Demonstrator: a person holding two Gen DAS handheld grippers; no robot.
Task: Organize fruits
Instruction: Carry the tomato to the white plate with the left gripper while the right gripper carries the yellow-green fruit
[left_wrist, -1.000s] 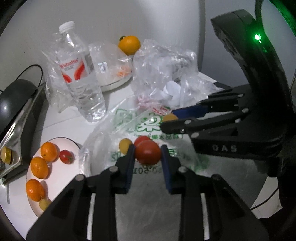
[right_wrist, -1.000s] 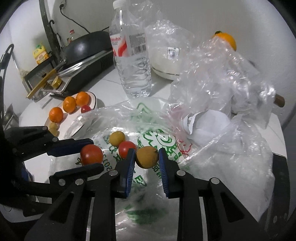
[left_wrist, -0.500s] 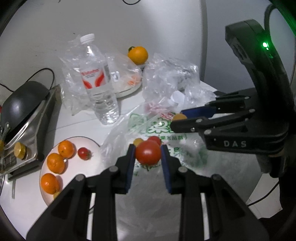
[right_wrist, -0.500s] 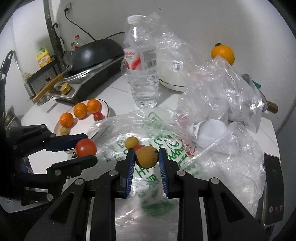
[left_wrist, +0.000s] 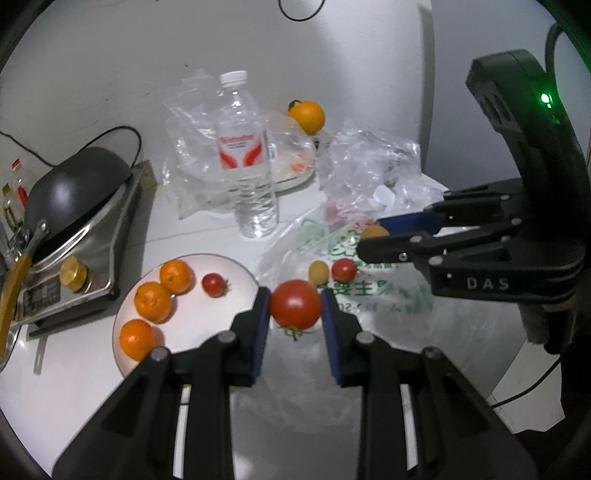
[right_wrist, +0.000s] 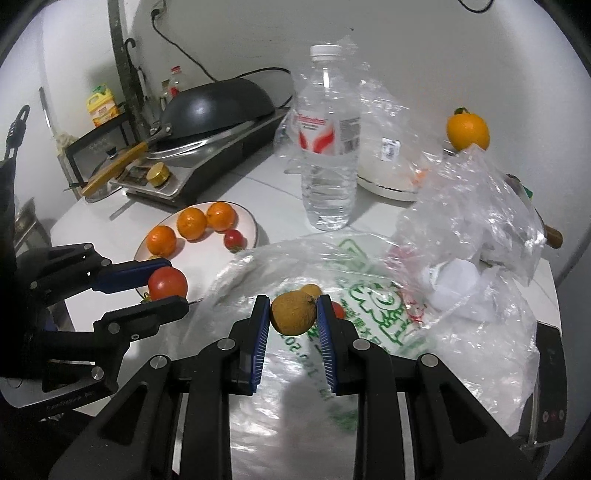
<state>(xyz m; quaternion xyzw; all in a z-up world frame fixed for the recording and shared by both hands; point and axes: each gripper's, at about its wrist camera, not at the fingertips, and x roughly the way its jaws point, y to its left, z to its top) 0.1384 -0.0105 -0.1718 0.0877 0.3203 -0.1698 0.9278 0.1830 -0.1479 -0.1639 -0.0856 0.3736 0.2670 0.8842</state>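
My left gripper (left_wrist: 294, 309) is shut on a red tomato (left_wrist: 295, 308), held in the air just right of the white plate (left_wrist: 240, 269). The same tomato (right_wrist: 168, 283) shows at the left of the right wrist view, near the plate (right_wrist: 251, 221). My right gripper (right_wrist: 293, 313) is shut on a brown kiwi-like fruit (right_wrist: 293, 312), above the printed plastic bag (right_wrist: 354, 280). The plate carries three oranges (left_wrist: 153, 301) and a small red tomato (left_wrist: 213, 284). On the bag lie a small yellow fruit (left_wrist: 318, 271) and a small red tomato (left_wrist: 344, 269).
A clear water bottle (left_wrist: 246, 158) stands behind the plate. Crumpled clear bags (right_wrist: 472, 206) and a bagged bowl (right_wrist: 388, 173) sit at the back right, with an orange (right_wrist: 467, 131) by the wall. A black wok on a stove (right_wrist: 214, 110) fills the left.
Both grippers have risen and drawn back from the bag with their fruits. The left one has shifted left, so the plate now lies beside its tomato.
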